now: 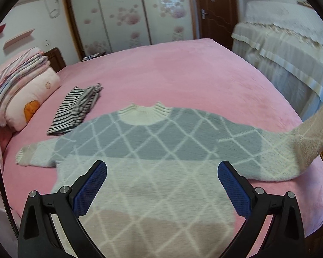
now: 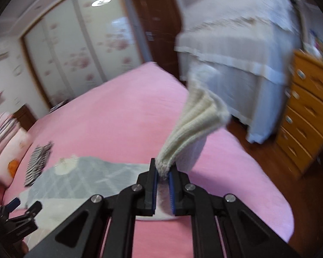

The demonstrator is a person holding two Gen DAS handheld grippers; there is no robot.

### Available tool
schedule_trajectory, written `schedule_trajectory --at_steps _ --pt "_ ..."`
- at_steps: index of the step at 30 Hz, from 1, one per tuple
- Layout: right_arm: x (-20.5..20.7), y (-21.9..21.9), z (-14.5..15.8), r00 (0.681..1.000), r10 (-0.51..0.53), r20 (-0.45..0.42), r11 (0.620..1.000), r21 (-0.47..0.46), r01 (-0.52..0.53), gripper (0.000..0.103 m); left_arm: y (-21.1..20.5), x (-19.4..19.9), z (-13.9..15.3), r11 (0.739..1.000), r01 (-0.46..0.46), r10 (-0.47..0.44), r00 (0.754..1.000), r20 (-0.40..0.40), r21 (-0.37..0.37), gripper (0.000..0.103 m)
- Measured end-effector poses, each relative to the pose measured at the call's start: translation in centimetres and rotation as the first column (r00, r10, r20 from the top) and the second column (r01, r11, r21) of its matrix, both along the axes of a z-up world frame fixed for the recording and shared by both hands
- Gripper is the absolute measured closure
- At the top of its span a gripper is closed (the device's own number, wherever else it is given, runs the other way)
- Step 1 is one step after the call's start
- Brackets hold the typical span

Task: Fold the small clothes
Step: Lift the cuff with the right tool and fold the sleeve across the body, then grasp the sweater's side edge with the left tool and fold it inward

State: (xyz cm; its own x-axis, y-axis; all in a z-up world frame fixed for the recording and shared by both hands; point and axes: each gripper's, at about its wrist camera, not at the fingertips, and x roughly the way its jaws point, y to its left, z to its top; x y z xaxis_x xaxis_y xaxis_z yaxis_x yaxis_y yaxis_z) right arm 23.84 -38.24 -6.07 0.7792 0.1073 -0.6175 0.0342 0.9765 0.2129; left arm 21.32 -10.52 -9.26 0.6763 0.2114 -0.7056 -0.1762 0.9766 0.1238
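A small knitted sweater [image 1: 152,150], grey-blue on top, cream below, with a diamond pattern and a cream collar, lies flat on the pink bed [image 1: 183,73]. My left gripper [image 1: 162,172] hovers open above the sweater's lower body, nothing between its blue pads [image 1: 90,191]. My right gripper [image 2: 163,176] is shut on the cream cuff [image 2: 196,116] of the sweater's right sleeve, lifted off the bed; the cuff fans out beyond the jaws. In the left wrist view that raised sleeve [image 1: 312,137] rises to the right edge. The sweater's body [image 2: 84,176] lies left of the right gripper, with the left gripper [image 2: 19,210] at the lower left.
A folded black-and-white striped garment [image 1: 75,109] lies left of the sweater near a pillow [image 1: 30,99] and stacked bedding. A second covered bed [image 1: 286,49], a wooden dresser [image 2: 305,116], wardrobe doors and a brown door stand beyond. The bed's right edge drops to the wooden floor.
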Motion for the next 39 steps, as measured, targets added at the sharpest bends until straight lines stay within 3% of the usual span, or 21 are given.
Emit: schedule_trajectory --at_steps 8,13,19,24,28,30,34,39 --pt "3.8 14.7 0.9 0.970 0.240 0.034 0.966 -0.103 -0.235 0.094 9.0 0.0 0.0 0.994 -0.096 0.098 0.995 0.035 -0.044 0.001" --pt "5.3 24.0 -2.2 0.935 0.353 -0.024 0.925 -0.143 -0.352 0.094 14.9 1.6 -1.3 0.985 -0.136 0.139 0.990 0.022 -0.104 0.001" --pt "6.3 32.4 -8.6 0.887 0.436 -0.151 0.869 -0.186 -0.459 0.094 21.1 4.0 -4.7 0.964 -0.138 0.130 0.990 -0.052 -0.226 0.001" --pt "6.4 36.2 -13.5 0.854 0.458 -0.246 0.830 -0.224 -0.510 0.094 24.3 5.7 -9.0 0.927 -0.107 0.056 0.987 -0.149 -0.361 0.001" --pt "5.3 37.5 -15.5 0.839 0.464 -0.284 0.796 -0.282 -0.536 0.090 25.0 6.3 -10.9 0.911 -0.073 -0.004 0.982 -0.187 -0.405 0.002" --pt "4.8 37.5 -15.6 0.832 0.479 -0.280 0.783 -0.292 -0.549 0.086 24.9 6.7 -11.5 0.904 -0.038 -0.051 0.979 -0.195 -0.426 0.002" --pt "3.8 37.6 -15.0 0.804 0.530 -0.271 0.762 -0.264 -0.591 0.065 24.0 7.7 -11.6 0.888 0.044 -0.151 0.968 -0.199 -0.458 0.002" --pt "1.7 36.7 -13.9 0.800 0.548 -0.244 0.746 -0.288 -0.600 0.061 23.0 9.2 -11.5 0.854 0.148 -0.282 0.937 -0.206 -0.498 0.006"
